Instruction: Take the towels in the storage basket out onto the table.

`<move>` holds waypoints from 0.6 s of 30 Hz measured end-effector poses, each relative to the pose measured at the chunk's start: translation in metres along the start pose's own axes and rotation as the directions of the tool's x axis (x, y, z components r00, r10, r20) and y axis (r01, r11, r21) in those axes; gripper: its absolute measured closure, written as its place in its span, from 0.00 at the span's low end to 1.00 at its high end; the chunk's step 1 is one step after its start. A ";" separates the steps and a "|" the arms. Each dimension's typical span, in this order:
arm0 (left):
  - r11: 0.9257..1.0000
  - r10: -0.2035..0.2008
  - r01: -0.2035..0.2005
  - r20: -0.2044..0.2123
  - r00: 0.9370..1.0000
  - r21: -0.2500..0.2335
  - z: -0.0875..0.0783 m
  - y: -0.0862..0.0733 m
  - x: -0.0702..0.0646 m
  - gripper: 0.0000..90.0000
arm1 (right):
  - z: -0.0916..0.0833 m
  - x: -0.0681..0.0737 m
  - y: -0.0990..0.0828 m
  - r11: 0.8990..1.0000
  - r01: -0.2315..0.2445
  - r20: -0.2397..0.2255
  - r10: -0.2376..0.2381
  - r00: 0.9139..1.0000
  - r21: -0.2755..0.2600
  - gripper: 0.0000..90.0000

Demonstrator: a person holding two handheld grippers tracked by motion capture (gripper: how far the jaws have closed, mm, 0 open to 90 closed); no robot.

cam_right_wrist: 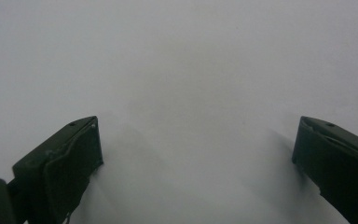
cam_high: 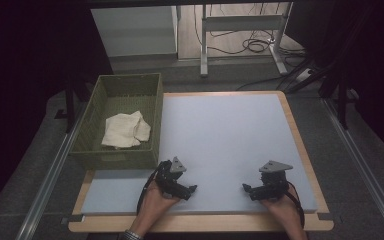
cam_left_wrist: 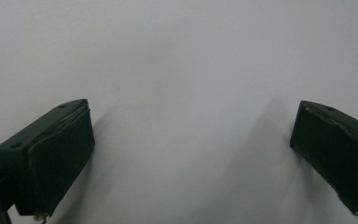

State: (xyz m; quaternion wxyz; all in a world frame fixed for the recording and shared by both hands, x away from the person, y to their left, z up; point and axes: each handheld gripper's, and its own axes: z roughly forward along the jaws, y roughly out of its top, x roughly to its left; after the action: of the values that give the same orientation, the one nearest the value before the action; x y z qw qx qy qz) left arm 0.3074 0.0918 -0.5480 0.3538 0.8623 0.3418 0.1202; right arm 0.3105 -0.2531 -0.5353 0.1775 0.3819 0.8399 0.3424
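Note:
A person's hands hold two black grippers low over the front of a pale grey mat (cam_high: 225,135). My left gripper (cam_high: 192,190) rests at the front left with its tips turned toward the middle. My right gripper (cam_high: 246,188) mirrors it at the front right. In the left gripper view my left gripper (cam_left_wrist: 191,140) stands open, with bare mat between the jaws. My right gripper (cam_right_wrist: 196,154) is open too in the right gripper view, with nothing between its jaws. A cream cloth (cam_high: 126,130) lies crumpled inside a green woven basket (cam_high: 156,120) at the left of the mat.
The mat lies on a wooden tabletop (cam_high: 300,150) with its edge showing at the right and front. Beyond the table stand a white cabinet (cam_high: 135,30) and a metal desk frame (cam_high: 240,30) with cables on the floor. Metal rails (cam_high: 50,175) run along both sides.

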 end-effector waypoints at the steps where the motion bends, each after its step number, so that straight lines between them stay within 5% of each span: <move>1: 1.000 0.000 0.000 0.000 1.000 0.000 0.000 0.000 0.000 0.00 | 0.000 0.000 0.000 1.000 0.000 0.000 0.000 1.000 0.000 0.01; 18: 1.000 -0.006 0.006 0.004 1.000 0.002 0.000 0.000 0.000 0.00 | 0.000 0.000 0.000 1.000 0.000 -0.001 0.000 1.000 0.000 0.01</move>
State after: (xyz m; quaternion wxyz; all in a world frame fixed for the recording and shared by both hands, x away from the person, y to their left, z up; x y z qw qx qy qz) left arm 0.3076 0.0917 -0.5480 0.3537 0.8620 0.3437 0.1173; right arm 0.3105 -0.2532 -0.5353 0.1770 0.3819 0.8400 0.3424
